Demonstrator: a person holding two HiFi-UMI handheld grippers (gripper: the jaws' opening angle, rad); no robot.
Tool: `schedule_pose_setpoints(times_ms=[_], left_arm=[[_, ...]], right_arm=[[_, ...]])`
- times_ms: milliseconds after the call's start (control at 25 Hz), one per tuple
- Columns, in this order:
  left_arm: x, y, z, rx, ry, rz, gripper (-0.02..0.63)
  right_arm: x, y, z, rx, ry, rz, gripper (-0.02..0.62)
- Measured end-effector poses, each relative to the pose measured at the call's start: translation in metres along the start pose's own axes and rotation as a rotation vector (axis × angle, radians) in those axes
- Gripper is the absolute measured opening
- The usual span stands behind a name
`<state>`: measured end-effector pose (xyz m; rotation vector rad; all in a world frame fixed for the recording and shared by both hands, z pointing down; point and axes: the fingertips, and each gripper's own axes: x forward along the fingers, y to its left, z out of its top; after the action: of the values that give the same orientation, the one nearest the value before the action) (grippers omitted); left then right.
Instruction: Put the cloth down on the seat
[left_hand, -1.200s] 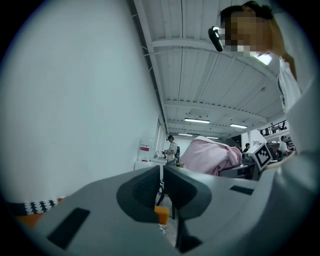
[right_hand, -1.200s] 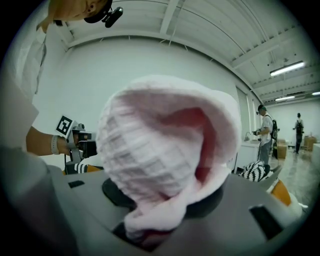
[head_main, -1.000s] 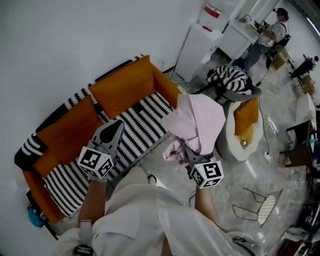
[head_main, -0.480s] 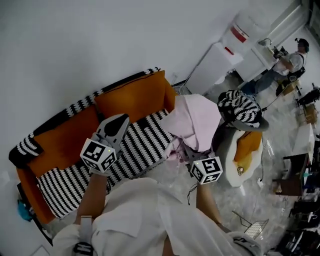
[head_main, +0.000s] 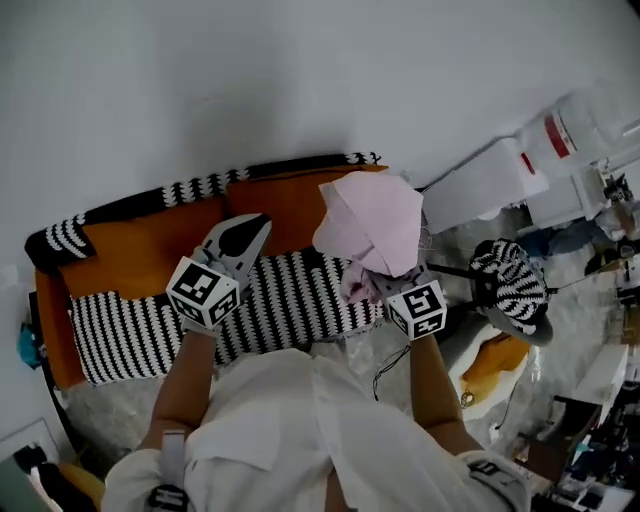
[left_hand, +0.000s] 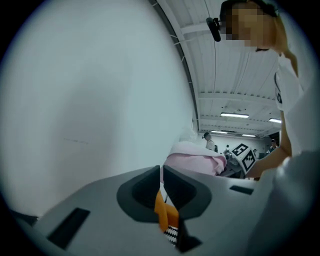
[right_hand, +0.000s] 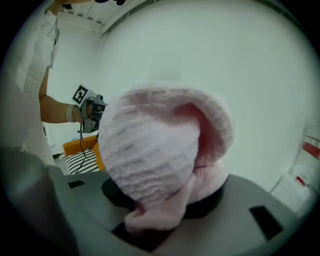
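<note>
Your right hand-held gripper (head_main: 382, 285) is clamped on the bunched pink cloth (head_main: 370, 222), holding it in the air over the right end of the sofa's striped seat (head_main: 130, 335). Your left hand-held gripper (head_main: 243, 238), jaws together with nothing between them, hovers above the seat's middle. Behind them is the orange backrest (head_main: 130, 255), then the white wall (head_main: 250, 70). A striped cushion (head_main: 510, 285) sits off to the right.

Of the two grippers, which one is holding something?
The right gripper: its jaws grip a bunched pale pink knitted cloth. The left gripper has shut jaws with nothing between them.
</note>
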<state>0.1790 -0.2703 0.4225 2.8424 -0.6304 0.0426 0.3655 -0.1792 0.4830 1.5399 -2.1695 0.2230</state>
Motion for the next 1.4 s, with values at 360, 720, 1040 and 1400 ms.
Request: schedule_pose_setpoints(times_ms=[360, 720, 1040, 1400], left_arm=[[0.035, 0.044, -0.020, -0.070, 0.001, 0.274, 0.032], [0.065, 0.069, -0.048, -0.137, 0.027, 0.394, 0.032], [0.071, 0.114, -0.059, -0.162, 0.027, 0.458, 0.032], [0.109, 0.148, -0.074, -0.194, 0.029, 0.437, 0.032]], right_arm=[[0.142, -0.053, -0.002, -0.382, 0.104, 0.384, 0.207], [0.265, -0.051, -0.013, -0.779, 0.217, 0.666, 0.209], [0.333, -0.021, -0.033, -1.045, 0.258, 0.828, 0.212], [0.367, -0.048, -0.112, -0.908, 0.385, 0.822, 0.222]])
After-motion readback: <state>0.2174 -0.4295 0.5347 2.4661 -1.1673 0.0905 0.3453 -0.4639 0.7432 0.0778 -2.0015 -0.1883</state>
